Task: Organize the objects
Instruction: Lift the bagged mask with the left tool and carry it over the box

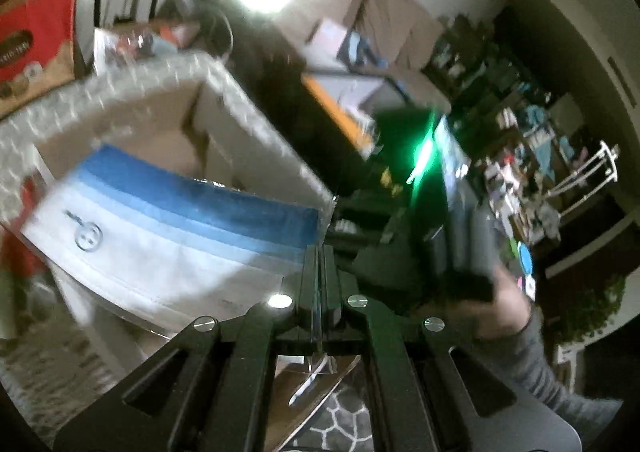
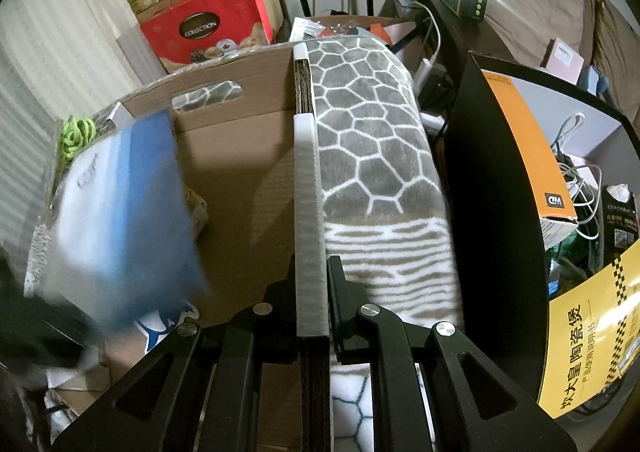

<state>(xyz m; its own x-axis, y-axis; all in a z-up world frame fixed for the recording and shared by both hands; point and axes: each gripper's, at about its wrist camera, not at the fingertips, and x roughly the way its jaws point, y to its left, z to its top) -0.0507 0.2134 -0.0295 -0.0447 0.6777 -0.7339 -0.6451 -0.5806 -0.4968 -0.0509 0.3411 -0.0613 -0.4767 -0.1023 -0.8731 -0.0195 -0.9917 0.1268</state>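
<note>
Holding the blue-and-white packet (image 1: 160, 228) by its clear edge, my left tool (image 1: 320, 272) has both fingers pressed together on the plastic so the flat pack hangs out sideways over the open cardboard box (image 1: 224, 120). I judge I am carrying it that way to slide it down into the box on edge. A small round mark sits on its white part, but the blur keeps me from reading it.

Further right, my right tool (image 2: 314, 288) is clamped on the box wall (image 2: 306, 180), on the white foam strip capping the cardboard, which I take to be there to steady the box while the packet goes in. From this side the packet (image 2: 124, 212) is at the left, over the box opening and above the things already lying inside. A grey honeycomb-patterned blanket (image 2: 368, 140) drapes over the outside of the wall.

Readable writing: "COLLECTION" on the red gift box (image 2: 204, 28) behind; "WD", seen upside down, on the orange-and-white carton (image 2: 532, 156) to the right; Chinese characters on the yellow leaflet (image 2: 588, 336) at far right.
</note>
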